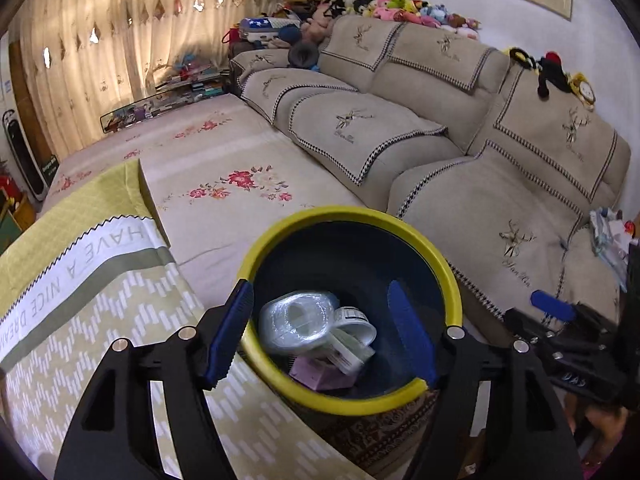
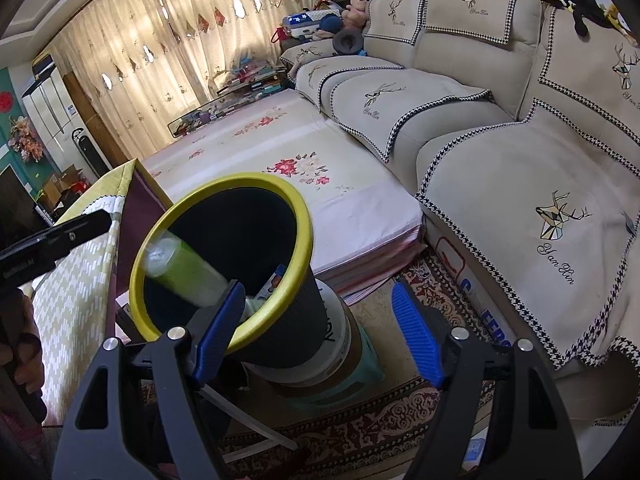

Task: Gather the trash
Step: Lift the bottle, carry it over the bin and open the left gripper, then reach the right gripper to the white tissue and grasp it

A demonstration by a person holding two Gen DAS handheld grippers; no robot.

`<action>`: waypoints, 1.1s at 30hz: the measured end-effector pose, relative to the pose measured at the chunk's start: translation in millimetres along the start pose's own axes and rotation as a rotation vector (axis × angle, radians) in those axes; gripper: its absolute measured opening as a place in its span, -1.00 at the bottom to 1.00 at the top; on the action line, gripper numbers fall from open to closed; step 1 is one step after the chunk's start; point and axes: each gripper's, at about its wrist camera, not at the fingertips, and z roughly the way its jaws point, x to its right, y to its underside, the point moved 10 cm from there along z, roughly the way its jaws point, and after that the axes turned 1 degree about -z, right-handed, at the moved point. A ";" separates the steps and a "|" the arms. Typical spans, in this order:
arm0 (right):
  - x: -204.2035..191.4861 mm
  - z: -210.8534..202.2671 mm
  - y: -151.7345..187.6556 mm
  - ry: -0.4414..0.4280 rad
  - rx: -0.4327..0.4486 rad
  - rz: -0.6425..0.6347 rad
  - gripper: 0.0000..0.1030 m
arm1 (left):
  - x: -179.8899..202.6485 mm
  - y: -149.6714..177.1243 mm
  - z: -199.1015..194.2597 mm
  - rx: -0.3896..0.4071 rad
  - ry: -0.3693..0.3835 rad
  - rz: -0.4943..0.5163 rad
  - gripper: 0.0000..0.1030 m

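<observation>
A dark bin with a yellow rim point(image 1: 352, 216) stands right under my left gripper point(image 1: 320, 332), which is open with its blue pads either side of the bin's mouth and nothing between them. Inside lie a clear plastic wrapper point(image 1: 296, 320), white labelled paper point(image 1: 352, 336) and a pale purple piece point(image 1: 316, 376). In the right wrist view a blurred green bottle point(image 2: 184, 276) sits in the mouth of the bin point(image 2: 256, 180), below my left gripper's black frame point(image 2: 56, 240). My right gripper point(image 2: 318, 334) is open and empty, just right of the bin.
The bin rests on a white bucket point(image 2: 336, 336) atop a teal stool point(image 2: 368, 372). A green patterned cloth point(image 1: 100, 312) covers a surface to the left. A flowered mat point(image 2: 304, 168) and a beige sofa point(image 2: 520, 184) lie beyond. A patterned rug point(image 2: 380, 428) covers the floor.
</observation>
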 end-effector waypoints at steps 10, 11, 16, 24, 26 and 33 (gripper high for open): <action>-41.4 0.9 7.6 -0.063 -0.020 -0.060 0.39 | -60.7 32.2 -143.7 0.195 -0.087 -0.116 0.74; -47.5 0.5 8.9 -0.070 -0.021 -0.070 0.39 | -71.6 39.0 -159.2 0.206 -0.104 -0.126 0.78; -99.9 -2.4 17.6 -0.135 -0.036 -0.156 0.39 | -139.0 93.1 -233.4 0.234 -0.233 -0.231 0.86; -226.8 -18.7 46.9 -0.296 -0.064 -0.335 0.39 | -252.6 189.6 -328.5 0.257 -0.479 -0.436 0.86; -264.1 -26.2 59.7 -0.346 -0.076 -0.387 0.39 | -272.1 208.3 -346.8 0.274 -0.509 -0.478 0.86; -386.1 -53.0 123.5 -0.504 -0.127 -0.591 0.39 | -302.8 244.4 -383.9 0.314 -0.561 -0.520 0.86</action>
